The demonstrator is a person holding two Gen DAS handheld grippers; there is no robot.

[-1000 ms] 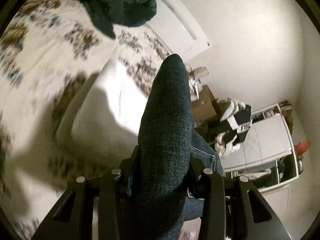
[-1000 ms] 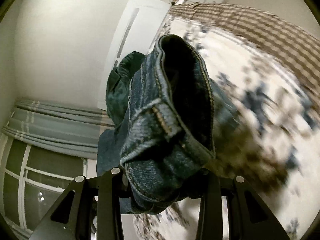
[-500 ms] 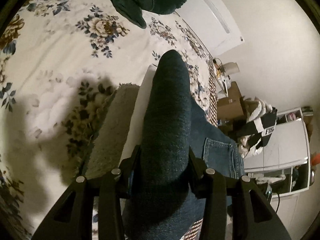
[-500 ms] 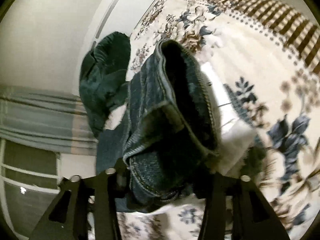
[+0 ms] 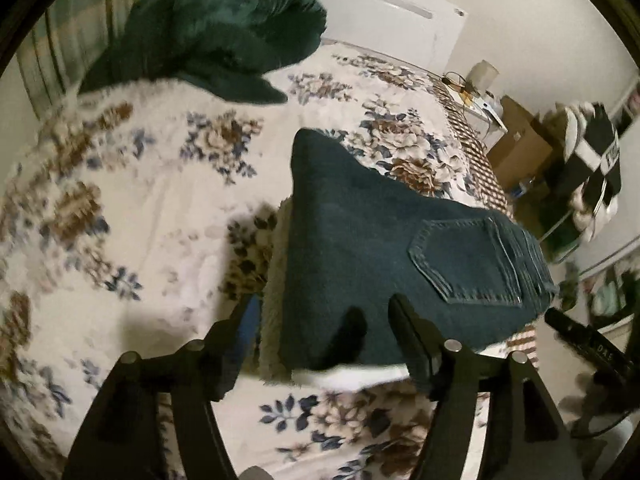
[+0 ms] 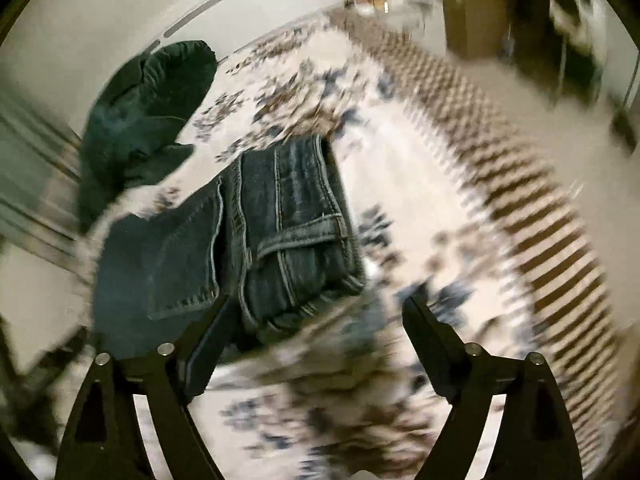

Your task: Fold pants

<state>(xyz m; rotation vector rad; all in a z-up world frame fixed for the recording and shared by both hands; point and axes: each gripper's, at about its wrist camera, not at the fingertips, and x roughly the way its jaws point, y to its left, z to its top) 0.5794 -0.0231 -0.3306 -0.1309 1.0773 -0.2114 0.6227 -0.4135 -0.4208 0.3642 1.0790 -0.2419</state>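
Note:
Dark blue jeans (image 5: 384, 248) lie folded on a fluffy white cushion (image 5: 276, 280) on the flowered bedspread (image 5: 160, 200), back pocket up. My left gripper (image 5: 324, 320) is open and empty, just in front of the near edge of the jeans. In the right wrist view the jeans (image 6: 256, 240) show their waistband end. My right gripper (image 6: 316, 316) is open and empty, close to that end. This view is blurred by motion.
A dark green garment (image 5: 216, 32) lies at the head of the bed, also seen in the right wrist view (image 6: 148, 108). Cardboard boxes (image 5: 520, 148) and a white shelf with clutter (image 5: 592, 168) stand past the bed's right edge. A white headboard (image 5: 384, 12) stands behind.
Both grippers held the jeans up; now the jeans lie flat on the cushion, both grippers have opened, let go and drawn back a little.

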